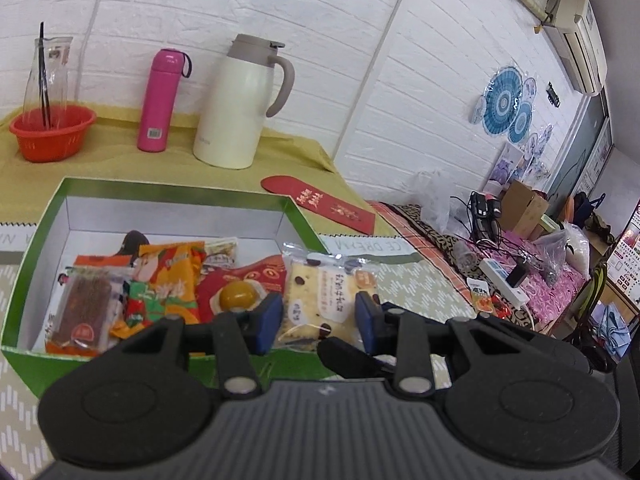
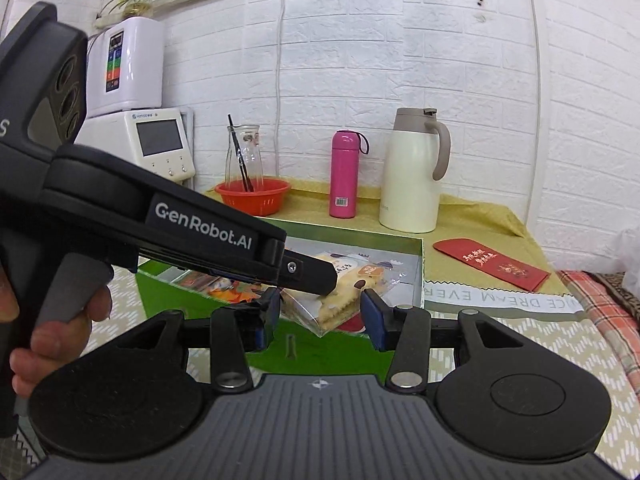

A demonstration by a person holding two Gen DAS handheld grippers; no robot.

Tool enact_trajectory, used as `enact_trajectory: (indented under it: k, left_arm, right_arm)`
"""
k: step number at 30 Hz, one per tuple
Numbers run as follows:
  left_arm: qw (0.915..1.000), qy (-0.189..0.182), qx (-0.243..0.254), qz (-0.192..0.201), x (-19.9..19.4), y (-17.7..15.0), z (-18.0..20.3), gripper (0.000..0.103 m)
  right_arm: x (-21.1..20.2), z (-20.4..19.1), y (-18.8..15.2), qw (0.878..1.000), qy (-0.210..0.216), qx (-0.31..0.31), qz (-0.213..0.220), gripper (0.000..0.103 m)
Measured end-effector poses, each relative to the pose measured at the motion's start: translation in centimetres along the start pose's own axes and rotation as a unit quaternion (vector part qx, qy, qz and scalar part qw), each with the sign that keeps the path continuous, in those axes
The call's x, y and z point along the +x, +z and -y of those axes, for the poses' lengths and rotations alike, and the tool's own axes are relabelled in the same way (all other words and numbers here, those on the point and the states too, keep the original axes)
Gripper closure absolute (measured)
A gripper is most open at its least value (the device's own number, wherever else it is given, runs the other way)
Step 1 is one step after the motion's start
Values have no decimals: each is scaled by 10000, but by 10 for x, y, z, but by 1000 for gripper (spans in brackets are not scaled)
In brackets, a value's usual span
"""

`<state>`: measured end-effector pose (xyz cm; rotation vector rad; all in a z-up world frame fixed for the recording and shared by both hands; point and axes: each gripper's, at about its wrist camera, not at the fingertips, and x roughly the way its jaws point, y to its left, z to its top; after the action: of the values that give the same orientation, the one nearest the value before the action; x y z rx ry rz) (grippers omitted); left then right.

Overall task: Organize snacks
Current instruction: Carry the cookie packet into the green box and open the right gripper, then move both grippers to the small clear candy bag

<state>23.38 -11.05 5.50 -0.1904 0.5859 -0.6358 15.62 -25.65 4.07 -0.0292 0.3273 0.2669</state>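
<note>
The cranberry nougat cracker packet (image 1: pixel 320 300) sits clamped between the blue pads of the left tongs (image 1: pixel 318 318), above the right end of the green snack box (image 1: pixel 36 236). In the right wrist view the same packet (image 2: pixel 340 296) lies between the right tongs (image 2: pixel 320 314), which stand wide, pads at three and nine o'clock, not pressing it.

"GenRobot.AI" is printed on the left claw (image 2: pixel 308 280); the mat (image 2: pixel 500 300) reads "DREAM EVER", upside down.
</note>
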Motion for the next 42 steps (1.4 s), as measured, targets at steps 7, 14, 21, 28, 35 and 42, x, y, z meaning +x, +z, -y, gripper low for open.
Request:
enact_trajectory:
  k: [7, 14, 21, 28, 35, 42]
  left_arm:
    - [9999, 123, -22, -69, 31, 12, -8, 70]
    - [9959, 820, 8, 380, 26, 4, -15, 24]
    - [9920, 1217, -11, 350, 18, 0, -16, 8]
    - [9904, 1345, 108, 300, 4, -4, -11, 8]
    - [9902, 1364, 159, 256, -15, -11, -4, 8]
    - [9913, 1262, 270, 243, -34, -20, 11, 8]
  right_arm:
    - [24, 12, -2, 10000, 3, 39, 5, 25]
    - [25, 10, -19, 9992, -253, -177, 271, 0]
    - [22, 6, -18, 9991, -342, -165, 174, 0]
    - [10, 0, -15, 9989, -412, -171, 156, 0]
    - [-11, -14, -14, 9984, -454, -313, 92, 0]
    - [-32, -17, -19, 9983, -489, -301, 32, 0]
